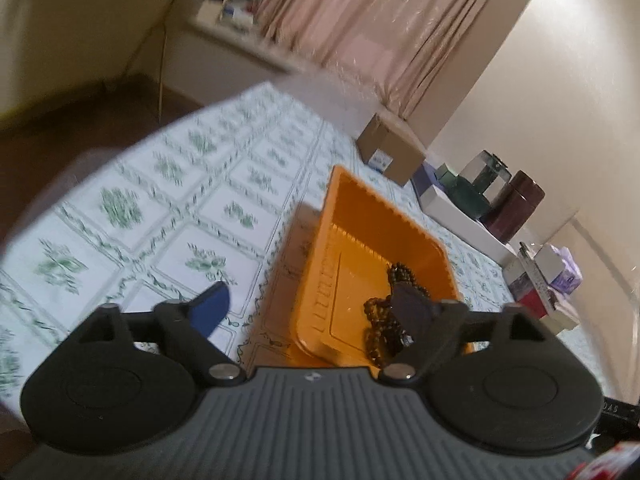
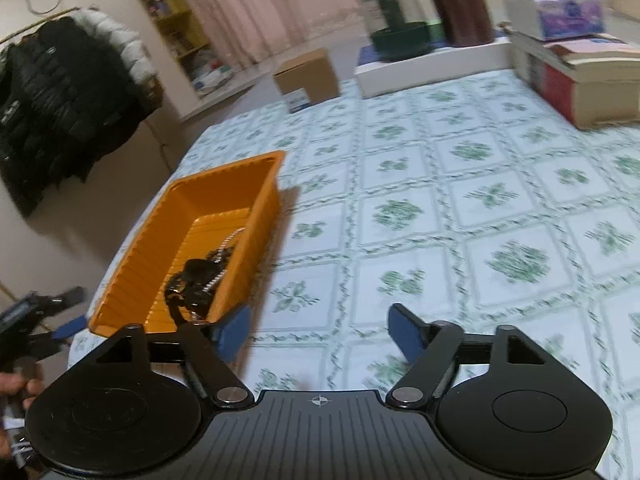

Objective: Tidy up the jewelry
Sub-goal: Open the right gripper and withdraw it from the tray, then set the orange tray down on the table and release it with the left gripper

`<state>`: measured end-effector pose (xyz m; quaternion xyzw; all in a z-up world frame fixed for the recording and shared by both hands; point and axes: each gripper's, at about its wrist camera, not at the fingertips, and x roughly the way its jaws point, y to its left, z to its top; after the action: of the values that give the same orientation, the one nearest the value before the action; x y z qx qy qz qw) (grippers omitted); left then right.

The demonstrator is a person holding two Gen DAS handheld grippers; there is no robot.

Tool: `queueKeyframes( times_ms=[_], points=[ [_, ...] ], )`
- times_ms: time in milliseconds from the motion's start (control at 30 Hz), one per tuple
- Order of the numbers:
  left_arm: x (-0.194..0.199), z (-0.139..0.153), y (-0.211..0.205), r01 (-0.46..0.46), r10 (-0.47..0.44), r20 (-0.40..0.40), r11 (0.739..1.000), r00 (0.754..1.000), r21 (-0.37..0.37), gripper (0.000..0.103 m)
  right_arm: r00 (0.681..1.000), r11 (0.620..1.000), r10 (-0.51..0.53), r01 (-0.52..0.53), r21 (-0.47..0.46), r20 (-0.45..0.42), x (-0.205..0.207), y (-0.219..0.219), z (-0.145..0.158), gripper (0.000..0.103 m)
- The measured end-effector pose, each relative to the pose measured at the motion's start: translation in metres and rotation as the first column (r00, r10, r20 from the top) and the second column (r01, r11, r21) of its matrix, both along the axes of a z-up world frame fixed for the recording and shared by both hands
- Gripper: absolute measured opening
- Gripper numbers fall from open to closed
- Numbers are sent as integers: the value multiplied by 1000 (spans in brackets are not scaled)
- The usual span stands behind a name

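An orange plastic tray [image 1: 352, 216] sits on a table covered with a white cloth printed in green floral squares [image 2: 460, 184]. Inside the tray, at the end nearest both cameras, lies a heap of jewelry: a string of dark brown beads [image 1: 380, 320] in the left wrist view, and in the right wrist view a dark tangle with a silvery chain [image 2: 218, 268] running through it.

The left gripper [image 1: 308, 308] hangs just above the near end of the tray with its jaws spread wide and nothing between them. One blue-padded finger [image 1: 212, 308] stands over the cloth beside the tray; the other is over the beads, though the blur hides whether it touches them.

The right gripper [image 2: 320, 332] is over the cloth just beside the tray's near corner, its jaws also spread wide and empty. Its blue finger [image 2: 232, 332] on the tray side is close to the tray wall. The other gripper and the hand [image 2: 12, 388] holding it show at the left edge of that view.

Along the far edge of the table stand a cardboard box [image 2: 308, 78], a flat white box [image 2: 432, 64] carrying a dark green glass-sided container [image 2: 394, 28] and a brown cylindrical canister [image 2: 458, 2], a tissue box [image 2: 556, 10] and stacked books [image 2: 584, 84]. A pink curtain [image 1: 380, 20] hangs behind, and black jackets [image 2: 60, 112] hang at one side.
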<state>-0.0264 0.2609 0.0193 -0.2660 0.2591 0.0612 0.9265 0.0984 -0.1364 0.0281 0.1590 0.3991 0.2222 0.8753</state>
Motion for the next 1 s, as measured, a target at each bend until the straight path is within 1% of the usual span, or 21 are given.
queueKeyframes(
  times_ms=[100, 200, 333, 433, 567, 633, 700, 833, 1000],
  points=[
    [-9, 11, -27, 27, -25, -23, 996, 999, 83, 102, 1000, 999, -28, 28, -37, -9, -9, -7, 3, 82],
    [-15, 16, -57, 76, -66, -69, 986, 995, 148, 102, 999, 997, -40, 39, -69, -2, -21, -11, 6, 82],
    [-21, 20, -93, 144, -130, -84, 971, 988, 191, 102, 999, 995, -34, 34, -95, -1, -38, -15, 11, 82],
    [-20, 21, -116, 190, -159, -142, 951, 977, 242, 102, 1000, 992, -19, 20, -123, 13, -48, -12, 12, 82],
    [-20, 20, -136, 209, -157, -203, 940, 966, 270, 102, 1000, 991, 8, -8, -131, 3, -57, -7, 9, 83],
    [-20, 18, -146, 219, -152, -234, 929, 960, 298, 102, 1000, 989, 15, -15, -145, 1, -61, -5, 9, 83],
    [-19, 15, -152, 222, -146, -256, 927, 956, 301, 102, 999, 987, 32, -32, -160, -4, -63, -2, 9, 83],
    [-18, 14, -162, 231, -146, -276, 924, 950, 304, 102, 999, 980, 39, -37, -194, 7, -67, 1, 11, 82],
    [-14, 12, -177, 262, -167, -299, 912, 940, 316, 102, 999, 978, 48, -45, -203, 8, -70, 5, 12, 82]
  ],
)
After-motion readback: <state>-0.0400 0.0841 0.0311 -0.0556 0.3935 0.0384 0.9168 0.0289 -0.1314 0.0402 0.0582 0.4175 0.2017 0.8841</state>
